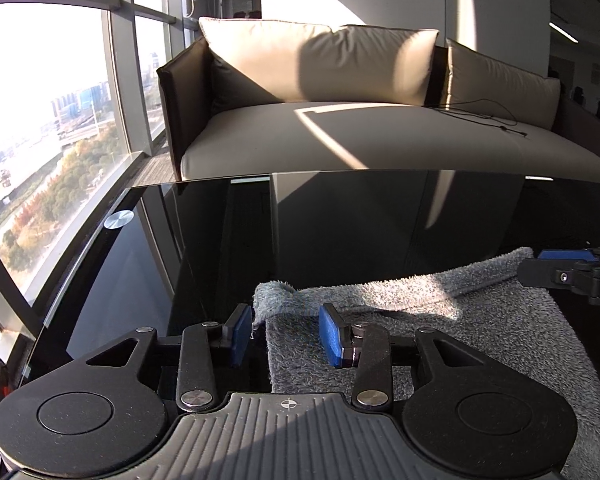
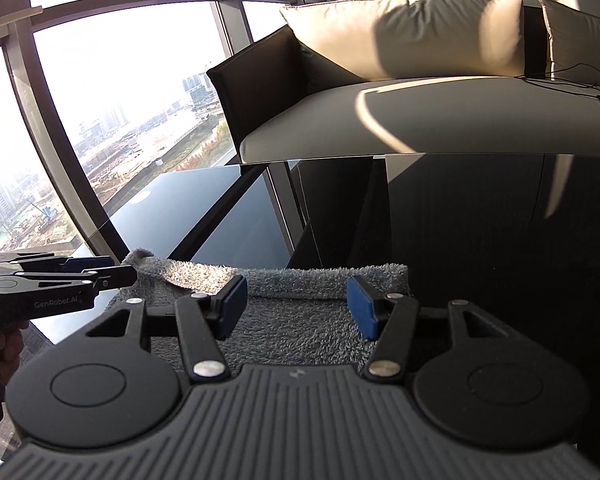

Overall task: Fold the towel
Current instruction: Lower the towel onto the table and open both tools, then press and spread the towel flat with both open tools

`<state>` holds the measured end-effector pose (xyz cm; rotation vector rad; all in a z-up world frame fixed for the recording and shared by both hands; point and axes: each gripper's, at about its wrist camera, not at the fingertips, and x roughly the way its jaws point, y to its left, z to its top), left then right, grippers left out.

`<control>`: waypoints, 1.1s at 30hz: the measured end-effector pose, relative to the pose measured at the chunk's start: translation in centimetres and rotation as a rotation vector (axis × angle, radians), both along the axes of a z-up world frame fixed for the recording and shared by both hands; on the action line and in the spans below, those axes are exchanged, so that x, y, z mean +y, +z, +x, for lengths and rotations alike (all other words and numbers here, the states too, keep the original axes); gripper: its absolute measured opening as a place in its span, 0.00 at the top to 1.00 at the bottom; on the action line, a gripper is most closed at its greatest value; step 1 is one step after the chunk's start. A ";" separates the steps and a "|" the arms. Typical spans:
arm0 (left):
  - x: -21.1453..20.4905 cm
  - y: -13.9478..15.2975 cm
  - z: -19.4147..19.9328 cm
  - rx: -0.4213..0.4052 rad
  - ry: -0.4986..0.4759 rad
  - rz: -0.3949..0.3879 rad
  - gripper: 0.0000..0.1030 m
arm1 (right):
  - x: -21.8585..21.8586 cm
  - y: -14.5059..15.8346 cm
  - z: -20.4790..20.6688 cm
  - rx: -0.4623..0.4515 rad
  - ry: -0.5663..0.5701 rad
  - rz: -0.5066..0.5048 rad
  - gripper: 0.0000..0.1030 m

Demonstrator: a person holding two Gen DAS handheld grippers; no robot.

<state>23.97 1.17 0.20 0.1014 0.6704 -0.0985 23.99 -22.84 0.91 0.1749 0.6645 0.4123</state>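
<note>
Through my left wrist camera I count one grey towel (image 1: 440,320) lying folded on the one black glass table (image 1: 340,220), and my left gripper (image 1: 288,334) stands with its two blue pads apart, gripping nothing, over the towel's left edge, while the right gripper (image 1: 556,268) pokes in at the far right corner. Through my right wrist camera I see the same towel (image 2: 300,320) under my right gripper (image 2: 300,306), its two pads parted and empty, the left gripper (image 2: 100,274) beside the towel's left corner, and one sofa (image 2: 440,120) with two cushions beyond the table.

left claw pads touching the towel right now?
Apart. In the left wrist view the left claw stands open over the grey towel; its blue pads have clear gaps to the towel's raised corner between them, with nothing pinched.
</note>
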 end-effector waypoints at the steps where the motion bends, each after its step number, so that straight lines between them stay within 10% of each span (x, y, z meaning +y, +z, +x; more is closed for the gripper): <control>1: -0.1 -0.1 0.0 0.005 -0.012 0.004 0.66 | 0.3 -0.1 0.0 0.005 0.018 -0.011 0.44; 13: -2.1 -1.3 1.2 0.022 -0.096 0.057 0.66 | 2.5 -0.9 -0.5 0.037 0.106 -0.047 0.44; 33: -0.5 -1.4 4.2 0.006 0.029 -0.020 0.66 | 3.0 -1.2 0.4 0.027 0.107 -0.003 0.43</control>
